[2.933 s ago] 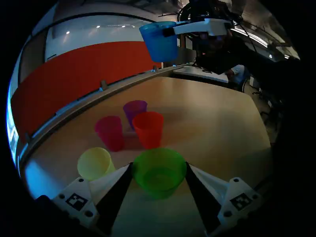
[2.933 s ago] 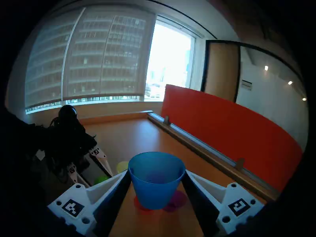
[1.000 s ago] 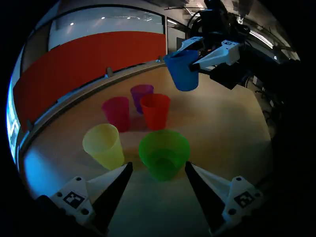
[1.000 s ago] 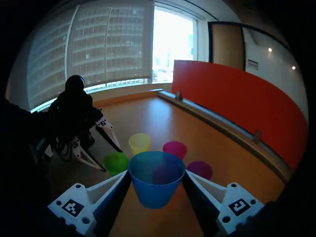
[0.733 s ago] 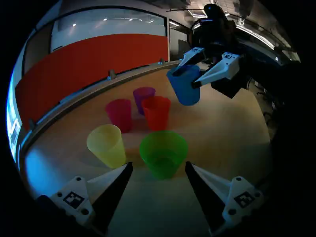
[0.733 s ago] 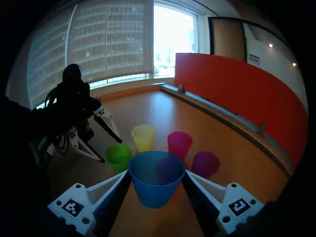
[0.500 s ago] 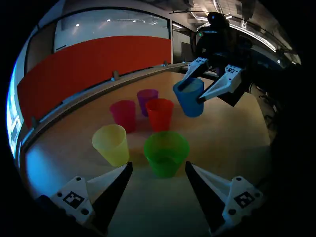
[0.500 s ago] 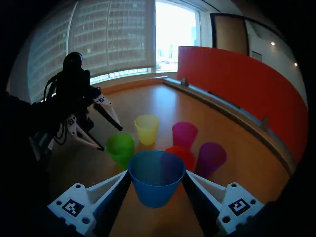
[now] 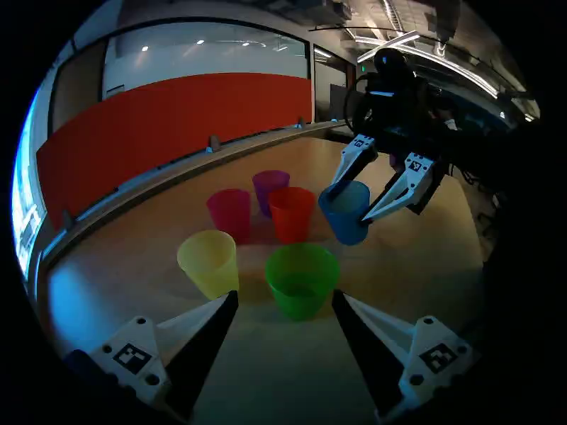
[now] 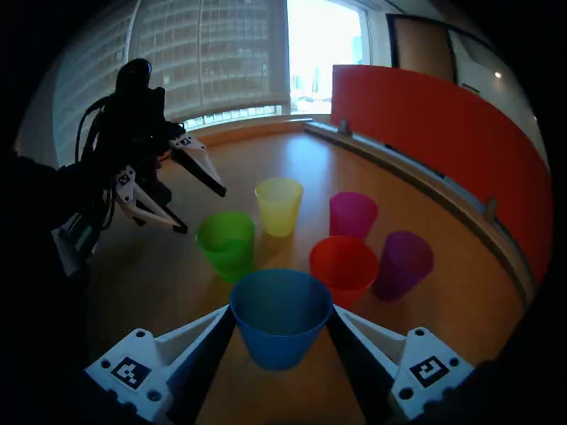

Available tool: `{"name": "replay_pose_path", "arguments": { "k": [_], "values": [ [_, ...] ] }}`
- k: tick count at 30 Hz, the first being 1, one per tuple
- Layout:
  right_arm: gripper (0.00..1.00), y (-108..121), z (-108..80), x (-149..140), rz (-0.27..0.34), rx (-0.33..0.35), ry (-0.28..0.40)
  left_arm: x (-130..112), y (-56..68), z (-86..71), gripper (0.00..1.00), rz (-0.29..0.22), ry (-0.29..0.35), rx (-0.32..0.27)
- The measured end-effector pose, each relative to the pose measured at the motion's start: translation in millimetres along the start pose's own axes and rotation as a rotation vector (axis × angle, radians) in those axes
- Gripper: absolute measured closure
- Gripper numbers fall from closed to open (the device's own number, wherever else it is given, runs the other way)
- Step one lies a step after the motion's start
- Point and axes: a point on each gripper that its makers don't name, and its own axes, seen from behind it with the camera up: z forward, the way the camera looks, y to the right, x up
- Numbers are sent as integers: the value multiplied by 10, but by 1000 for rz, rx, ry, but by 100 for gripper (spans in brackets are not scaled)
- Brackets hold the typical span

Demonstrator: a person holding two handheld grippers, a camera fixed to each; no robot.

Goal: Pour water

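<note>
5 close-set cups point(image 10: 344, 265) amid open table point(image 10: 305, 166)

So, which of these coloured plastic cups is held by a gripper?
The blue plastic cup, clamped between the right gripper's fingers. The green cup, yellow cup, pink cup, red cup and purple cup stand free on the wooden table.
</note>
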Motion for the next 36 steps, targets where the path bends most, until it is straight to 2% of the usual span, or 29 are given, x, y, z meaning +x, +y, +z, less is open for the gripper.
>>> {"name": "replay_pose_path", "arguments": {
  "k": [14,36],
  "values": [
    [9,3,127,-133,-17,2,-23,16,6,-43,1,9,8,9],
    [8,-31,8,-292,-31,-8,-45,-27,74,-64,1,10,-1,10]
  ]
}}
